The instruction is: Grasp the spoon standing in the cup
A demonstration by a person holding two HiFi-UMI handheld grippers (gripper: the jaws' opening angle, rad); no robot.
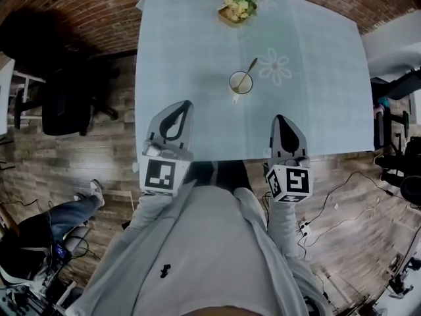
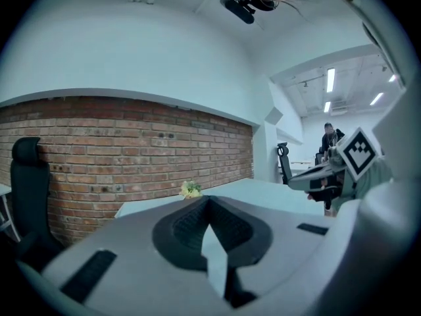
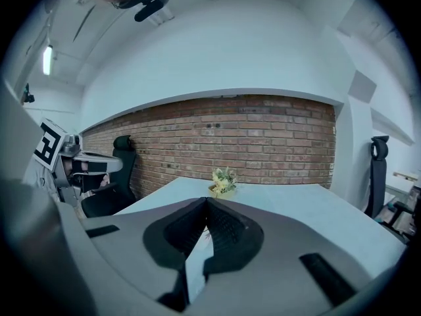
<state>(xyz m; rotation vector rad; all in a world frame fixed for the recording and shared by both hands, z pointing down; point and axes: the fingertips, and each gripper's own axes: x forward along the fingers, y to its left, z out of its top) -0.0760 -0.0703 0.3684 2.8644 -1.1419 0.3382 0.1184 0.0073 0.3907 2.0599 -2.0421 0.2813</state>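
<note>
A white cup (image 1: 241, 83) stands near the middle of the pale blue table (image 1: 184, 58), with a spoon (image 1: 248, 72) leaning in it, handle toward the upper right. My left gripper (image 1: 188, 104) hovers over the table's near edge, below and left of the cup, jaws shut and empty. My right gripper (image 1: 279, 118) is over the near edge below and right of the cup, jaws shut and empty. In the left gripper view the fingertips (image 2: 208, 199) meet; in the right gripper view the tips (image 3: 206, 200) meet too. Neither gripper view shows the cup.
A small basket of yellow flowers (image 1: 238, 6) sits at the table's far edge, also seen as flowers (image 2: 191, 189) and flowers (image 3: 223, 180). A brick wall (image 3: 263, 137) runs behind. A black office chair (image 1: 62, 101) stands left of the table. Cables (image 1: 342, 203) lie on the wooden floor at right.
</note>
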